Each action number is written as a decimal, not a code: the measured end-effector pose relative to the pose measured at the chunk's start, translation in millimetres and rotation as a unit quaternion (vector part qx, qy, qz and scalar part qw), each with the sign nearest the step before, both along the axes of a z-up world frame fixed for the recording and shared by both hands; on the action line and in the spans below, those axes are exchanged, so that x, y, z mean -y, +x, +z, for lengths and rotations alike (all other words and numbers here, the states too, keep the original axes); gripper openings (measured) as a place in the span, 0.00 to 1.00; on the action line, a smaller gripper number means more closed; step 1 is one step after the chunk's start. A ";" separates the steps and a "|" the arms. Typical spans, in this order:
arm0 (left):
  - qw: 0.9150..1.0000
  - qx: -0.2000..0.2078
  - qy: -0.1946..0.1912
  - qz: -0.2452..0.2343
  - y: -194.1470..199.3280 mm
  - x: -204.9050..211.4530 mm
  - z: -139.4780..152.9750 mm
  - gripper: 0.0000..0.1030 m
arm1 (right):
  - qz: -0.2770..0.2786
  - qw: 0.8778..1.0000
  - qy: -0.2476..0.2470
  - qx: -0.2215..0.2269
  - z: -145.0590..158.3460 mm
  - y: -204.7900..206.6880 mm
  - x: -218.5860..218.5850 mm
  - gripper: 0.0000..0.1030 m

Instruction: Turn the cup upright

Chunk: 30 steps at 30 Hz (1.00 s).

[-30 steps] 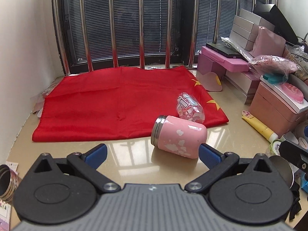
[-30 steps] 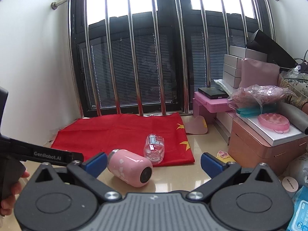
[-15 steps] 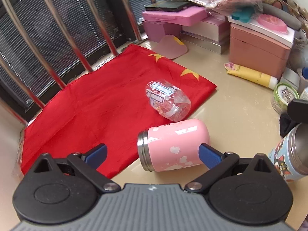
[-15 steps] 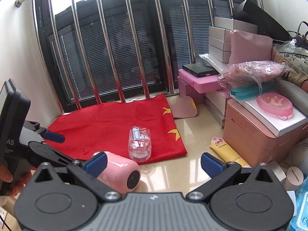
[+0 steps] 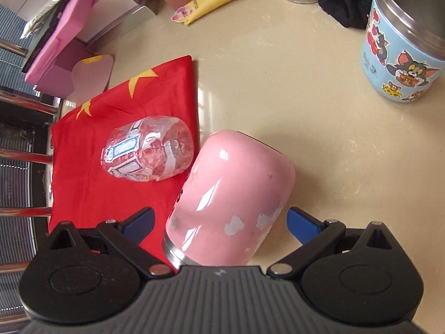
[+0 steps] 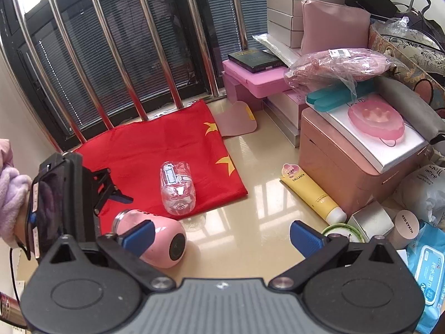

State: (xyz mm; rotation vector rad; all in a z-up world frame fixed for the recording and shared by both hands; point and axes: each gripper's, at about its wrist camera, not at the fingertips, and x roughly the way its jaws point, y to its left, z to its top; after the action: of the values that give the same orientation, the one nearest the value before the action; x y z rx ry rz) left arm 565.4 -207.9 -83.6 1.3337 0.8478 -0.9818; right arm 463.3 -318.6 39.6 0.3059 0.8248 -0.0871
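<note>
A pink cup point(image 5: 233, 197) with a steel rim lies on its side on the beige tabletop, its rim end toward the left gripper. My left gripper point(image 5: 219, 224) is open and straddles the cup from above, a blue pad on each side, not touching. In the right wrist view the same cup point(image 6: 164, 239) lies at lower left with its base facing the camera, and the left gripper point(image 6: 69, 194) hangs over it. My right gripper point(image 6: 222, 235) is open and empty, held back from the cup.
A clear plastic bottle point(image 5: 147, 150) lies on a red flag point(image 5: 111, 128) just left of the cup. A blue cartoon tin point(image 5: 403, 47) stands at the right. A yellow tube point(image 6: 314, 194), pink boxes point(image 6: 356, 167) and wet wipes point(image 6: 428, 272) crowd the right side. Window bars point(image 6: 139, 69) stand behind.
My left gripper has tilted down and closed in over the pink cup, which now sits between its open fingers. The right gripper has tilted down slightly.
</note>
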 end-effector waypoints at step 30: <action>0.950 -0.081 -0.122 0.277 -95.7 -48.3 36.9 0.86 | 0.044 0.998 0.033 0.027 -12.5 -16.6 1.3 1.00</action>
State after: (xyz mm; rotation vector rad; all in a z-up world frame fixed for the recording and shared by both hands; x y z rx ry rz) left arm 469.7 -159.5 -46.7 0.7453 1.1094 -0.7227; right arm 446.7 -319.9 27.1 0.3325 0.7884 0.0300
